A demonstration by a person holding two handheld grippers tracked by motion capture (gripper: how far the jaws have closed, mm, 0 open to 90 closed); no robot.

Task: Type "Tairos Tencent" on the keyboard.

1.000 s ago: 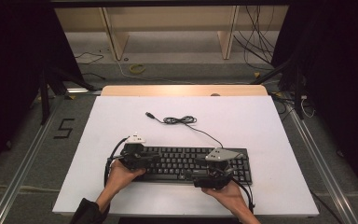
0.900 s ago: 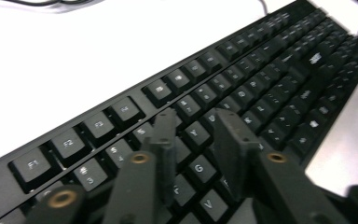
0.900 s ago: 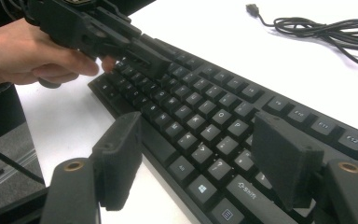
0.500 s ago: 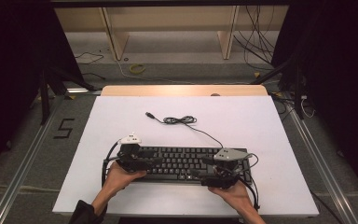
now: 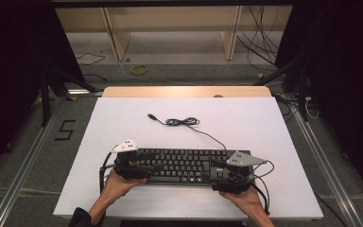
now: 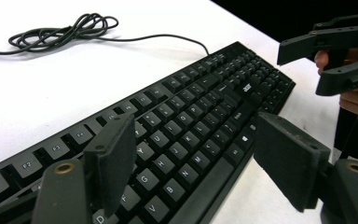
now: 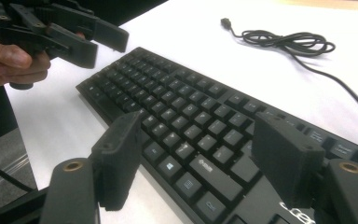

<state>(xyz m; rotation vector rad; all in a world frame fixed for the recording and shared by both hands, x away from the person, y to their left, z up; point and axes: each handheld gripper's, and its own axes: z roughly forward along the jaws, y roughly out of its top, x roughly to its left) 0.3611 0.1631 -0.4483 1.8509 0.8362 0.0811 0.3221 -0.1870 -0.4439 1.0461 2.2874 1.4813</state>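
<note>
A black keyboard (image 5: 184, 165) lies flat near the front of the white table (image 5: 264, 123), and its cable (image 5: 182, 122) runs back to a loose coil. My left gripper (image 5: 144, 168) hovers over the keyboard's left end. In the left gripper view its jaws (image 6: 198, 163) stand open above the keys (image 6: 186, 140); they have just been opening and press on nothing. My right gripper (image 5: 217, 176) is at the keyboard's right end. In the right gripper view its jaws (image 7: 200, 158) are open over the keys (image 7: 182, 116), gripping nothing.
The USB plug (image 5: 150, 115) lies on the table behind the keyboard. A wooden strip (image 5: 184, 91) edges the table's far side, with shelving and floor cables beyond it. Each gripper shows in the other's view: the right gripper (image 6: 335, 56) and the left gripper (image 7: 74, 37).
My left gripper's jaws have opened and the hand has lifted slightly at the keyboard's left end. My right gripper has shifted a little to the right. The keyboard has stayed put.
</note>
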